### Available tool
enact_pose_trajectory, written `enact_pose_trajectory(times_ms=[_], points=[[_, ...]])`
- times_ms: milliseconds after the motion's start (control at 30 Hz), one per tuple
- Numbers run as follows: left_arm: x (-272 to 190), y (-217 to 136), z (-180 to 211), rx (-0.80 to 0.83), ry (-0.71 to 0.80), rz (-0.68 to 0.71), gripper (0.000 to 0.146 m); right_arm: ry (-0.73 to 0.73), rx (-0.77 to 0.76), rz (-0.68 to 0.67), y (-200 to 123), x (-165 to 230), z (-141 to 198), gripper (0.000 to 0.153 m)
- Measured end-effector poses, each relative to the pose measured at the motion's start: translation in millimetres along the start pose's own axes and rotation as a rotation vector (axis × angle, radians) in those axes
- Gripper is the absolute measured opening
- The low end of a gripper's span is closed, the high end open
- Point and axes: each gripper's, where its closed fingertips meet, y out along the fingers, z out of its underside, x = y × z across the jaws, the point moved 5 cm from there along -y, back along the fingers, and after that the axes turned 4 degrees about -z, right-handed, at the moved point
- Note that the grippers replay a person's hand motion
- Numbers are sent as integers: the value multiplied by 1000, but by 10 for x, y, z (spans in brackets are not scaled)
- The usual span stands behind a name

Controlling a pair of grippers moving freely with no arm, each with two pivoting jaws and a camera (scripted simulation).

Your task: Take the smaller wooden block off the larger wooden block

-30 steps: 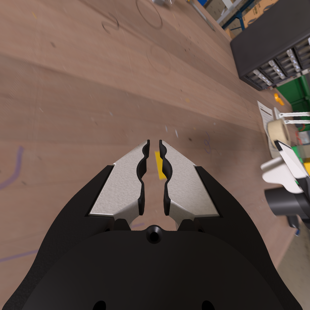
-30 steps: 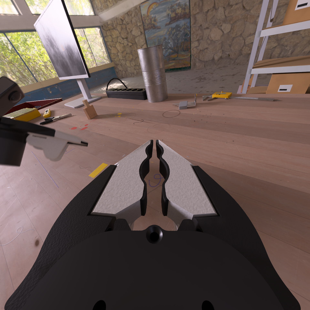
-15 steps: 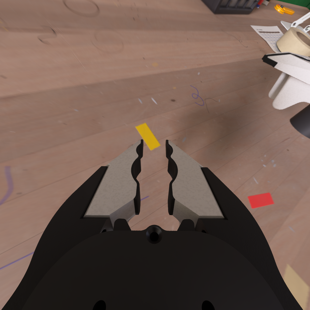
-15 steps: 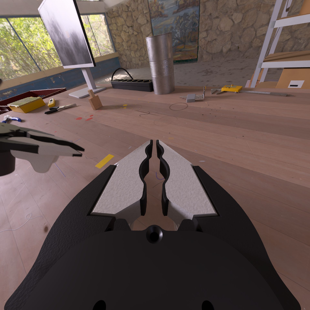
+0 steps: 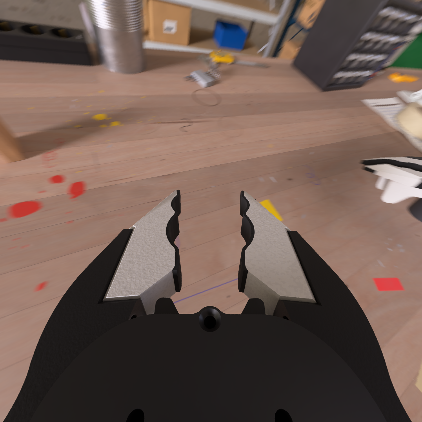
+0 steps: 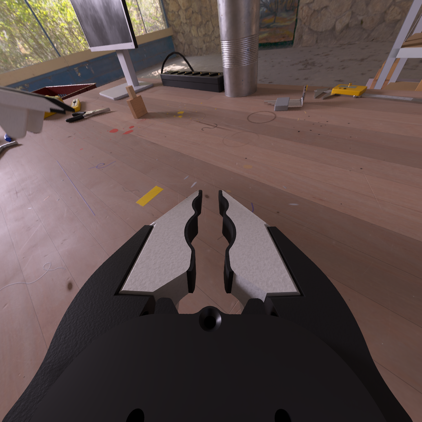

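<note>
The larger wooden block point(image 6: 137, 106) stands far off on the table, left of centre in the right wrist view, with the smaller wooden block point(image 6: 130, 90) upright on top of it. In the left wrist view only a blurred corner of the block point(image 5: 8, 143) shows at the left edge. My left gripper point(image 5: 210, 196) is open and empty above the table. It also shows in the right wrist view point(image 6: 65, 110), short of the blocks and to their left. My right gripper point(image 6: 210, 194) is slightly open, empty, and far from the blocks. It also shows in the left wrist view point(image 5: 367, 165).
Behind the blocks stand a monitor on a stand point(image 6: 107, 22), a black power strip point(image 6: 191, 80) and a metal cylinder point(image 6: 239, 45). Markers point(image 6: 89, 113) and a red tray point(image 6: 66, 89) lie to the left. Hex keys point(image 6: 285, 102) and a yellow caliper point(image 6: 347, 90) lie to the right. A dark drawer cabinet point(image 5: 356, 45) stands there too.
My left gripper has swung up and left, from facing down at the table to facing the back, and its jaws have opened wider. My right gripper moved forward and its jaws parted a little.
</note>
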Motion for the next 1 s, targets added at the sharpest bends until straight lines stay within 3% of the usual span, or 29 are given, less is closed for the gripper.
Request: enact_pose_trajectory(times_ms=[133,267,533,800,900,1000], points=[[611,-1,-295,139,5,-218,52,18,18,-4,14,-14,28,14],[1221,235,-711,193,4,-411,55,44,12,-15,25,-2,23,14],[2193,1008,-1070,532,-219,-551,58,38,23,-32,26,50,46,15],[2395,1287,-816,594,-285,-618,30,100,-2,-47,-20,-21,21,15],[2365,1226,-862,534,-210,-616,15,115,-16,-51,-32,-38,3,15],[2229,1091,-1071,421,-111,-618,14,119,-21,-48,-37,-48,-3,15]])
